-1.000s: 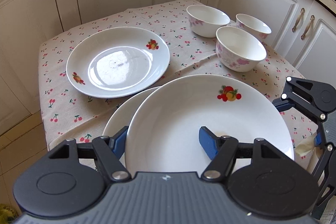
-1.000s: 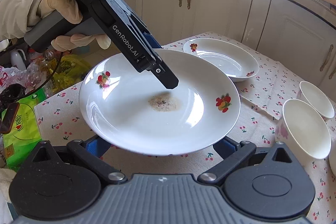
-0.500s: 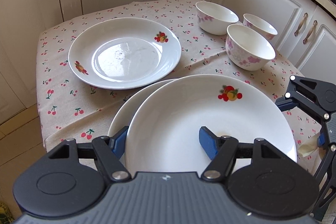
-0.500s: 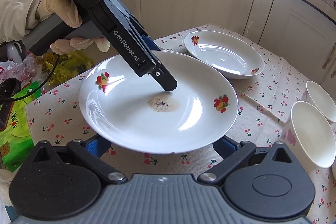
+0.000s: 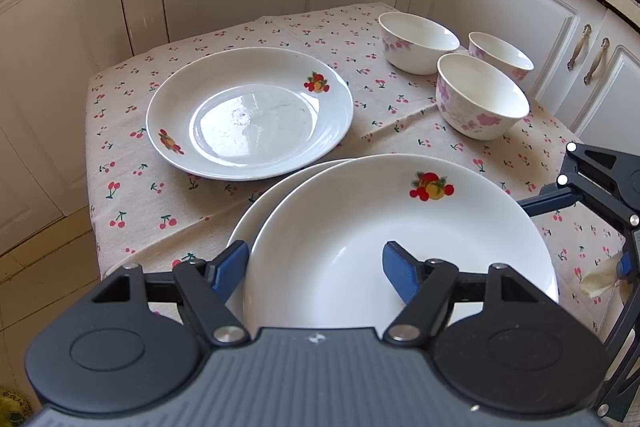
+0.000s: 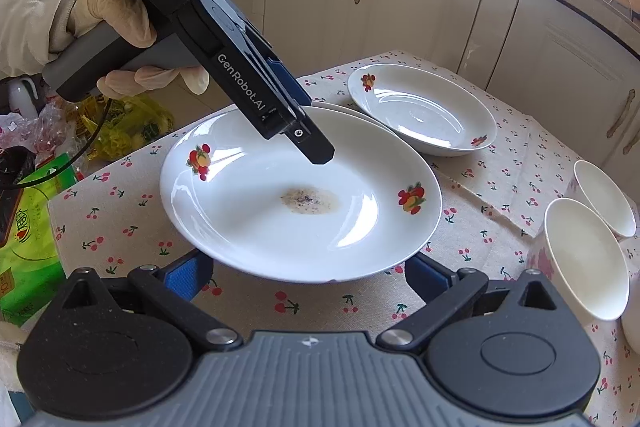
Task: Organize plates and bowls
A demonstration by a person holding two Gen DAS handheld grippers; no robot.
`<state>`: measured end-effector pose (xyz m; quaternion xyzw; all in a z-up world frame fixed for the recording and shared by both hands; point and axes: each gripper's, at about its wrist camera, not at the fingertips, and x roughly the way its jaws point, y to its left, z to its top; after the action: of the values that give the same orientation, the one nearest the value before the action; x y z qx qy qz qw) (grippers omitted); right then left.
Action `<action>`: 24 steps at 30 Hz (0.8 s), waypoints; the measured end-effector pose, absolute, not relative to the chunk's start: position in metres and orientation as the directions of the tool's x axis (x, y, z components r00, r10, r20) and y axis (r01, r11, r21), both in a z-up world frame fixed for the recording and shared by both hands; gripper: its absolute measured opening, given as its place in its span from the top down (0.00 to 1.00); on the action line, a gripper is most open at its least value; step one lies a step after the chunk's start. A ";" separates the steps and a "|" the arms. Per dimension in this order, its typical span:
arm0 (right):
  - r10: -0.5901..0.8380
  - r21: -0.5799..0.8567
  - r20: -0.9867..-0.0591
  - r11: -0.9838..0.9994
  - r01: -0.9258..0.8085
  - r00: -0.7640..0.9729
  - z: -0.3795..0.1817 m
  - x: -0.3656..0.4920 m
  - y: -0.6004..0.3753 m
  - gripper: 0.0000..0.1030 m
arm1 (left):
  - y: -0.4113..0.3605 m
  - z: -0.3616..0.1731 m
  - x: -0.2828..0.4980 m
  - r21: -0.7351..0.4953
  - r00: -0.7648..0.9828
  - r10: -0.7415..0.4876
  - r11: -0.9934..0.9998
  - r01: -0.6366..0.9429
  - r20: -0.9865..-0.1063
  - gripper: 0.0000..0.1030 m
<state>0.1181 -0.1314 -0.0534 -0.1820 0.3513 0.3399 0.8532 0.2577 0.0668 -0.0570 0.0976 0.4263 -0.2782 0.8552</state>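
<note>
left gripper (image 5: 316,267) jaws just opening, right gripper (image 6: 308,277) seemingly open

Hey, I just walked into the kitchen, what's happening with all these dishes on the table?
A person holding two grippers is stacking plates. The left gripper has the rim of a stained plate between its fingers, set on a second plate, and the fingers have just been opening. The right gripper sits open at its near rim. A third plate and three bowls sit apart on the tablecloth.
</note>
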 end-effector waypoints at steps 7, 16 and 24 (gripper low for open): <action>0.437 -0.114 -0.700 0.712 -0.692 0.565 -0.047 0.106 -0.131 0.00 | 0.075 -0.032 0.236 -0.010 0.592 -0.398 0.835 0.550 -0.701 0.17; 0.438 -0.136 -0.600 0.769 -0.625 0.669 -0.016 0.089 -0.148 0.00 | 0.123 0.012 0.172 0.201 0.802 -0.239 0.893 0.403 -0.548 0.07; 0.449 -0.119 -0.489 0.815 -0.567 0.748 0.012 0.067 -0.161 0.00 | 0.224 -0.071 0.060 0.316 0.856 0.286 0.936 -0.155 -0.430 0.06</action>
<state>0.0667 -0.1607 0.0123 -0.1313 0.2254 0.2745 0.9255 0.0603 0.2242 -0.0714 0.1361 0.2417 0.1156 0.9538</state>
